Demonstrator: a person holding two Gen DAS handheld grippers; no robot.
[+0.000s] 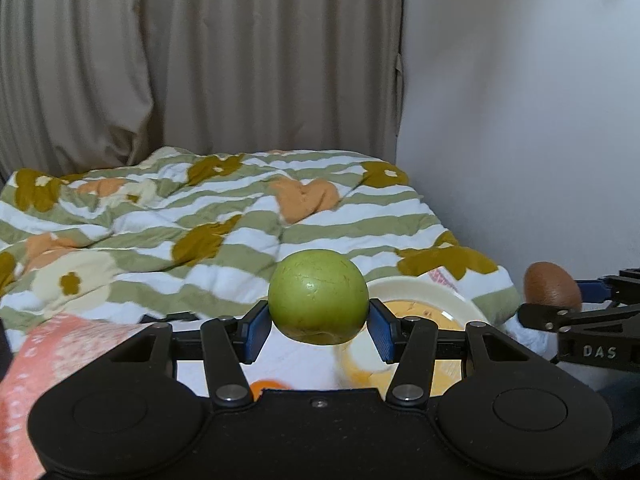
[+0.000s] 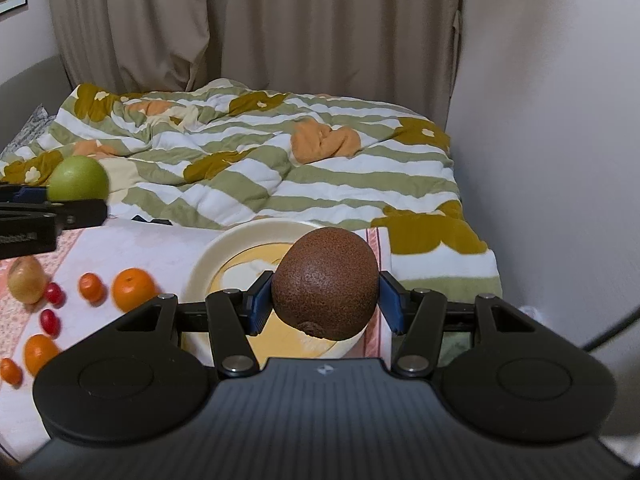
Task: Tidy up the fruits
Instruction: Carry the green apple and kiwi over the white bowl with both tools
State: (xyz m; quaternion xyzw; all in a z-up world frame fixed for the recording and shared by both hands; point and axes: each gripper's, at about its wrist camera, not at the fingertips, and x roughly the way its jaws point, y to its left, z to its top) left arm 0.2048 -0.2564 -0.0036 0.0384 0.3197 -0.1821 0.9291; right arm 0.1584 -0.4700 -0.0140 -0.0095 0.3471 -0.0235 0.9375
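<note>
My left gripper (image 1: 318, 326) is shut on a green apple (image 1: 318, 294) and holds it above the cloth, left of the cream and yellow plate (image 1: 424, 292). My right gripper (image 2: 326, 304) is shut on a brown kiwi (image 2: 326, 280) and holds it over the plate (image 2: 204, 264). The kiwi also shows at the right edge of the left wrist view (image 1: 552, 284). The apple shows at the left of the right wrist view (image 2: 78, 184). Loose fruit lies on the cloth: an orange (image 2: 132, 288), a small orange (image 2: 91, 287), red grapes (image 2: 54, 294) and a yellowish fruit (image 2: 27, 285).
A pink and white cloth (image 2: 152, 248) covers the surface under the plate and fruit. A striped flowered quilt (image 2: 256, 160) lies on the bed behind. A white wall (image 2: 552, 160) stands close on the right, beige curtains (image 2: 280, 28) at the back.
</note>
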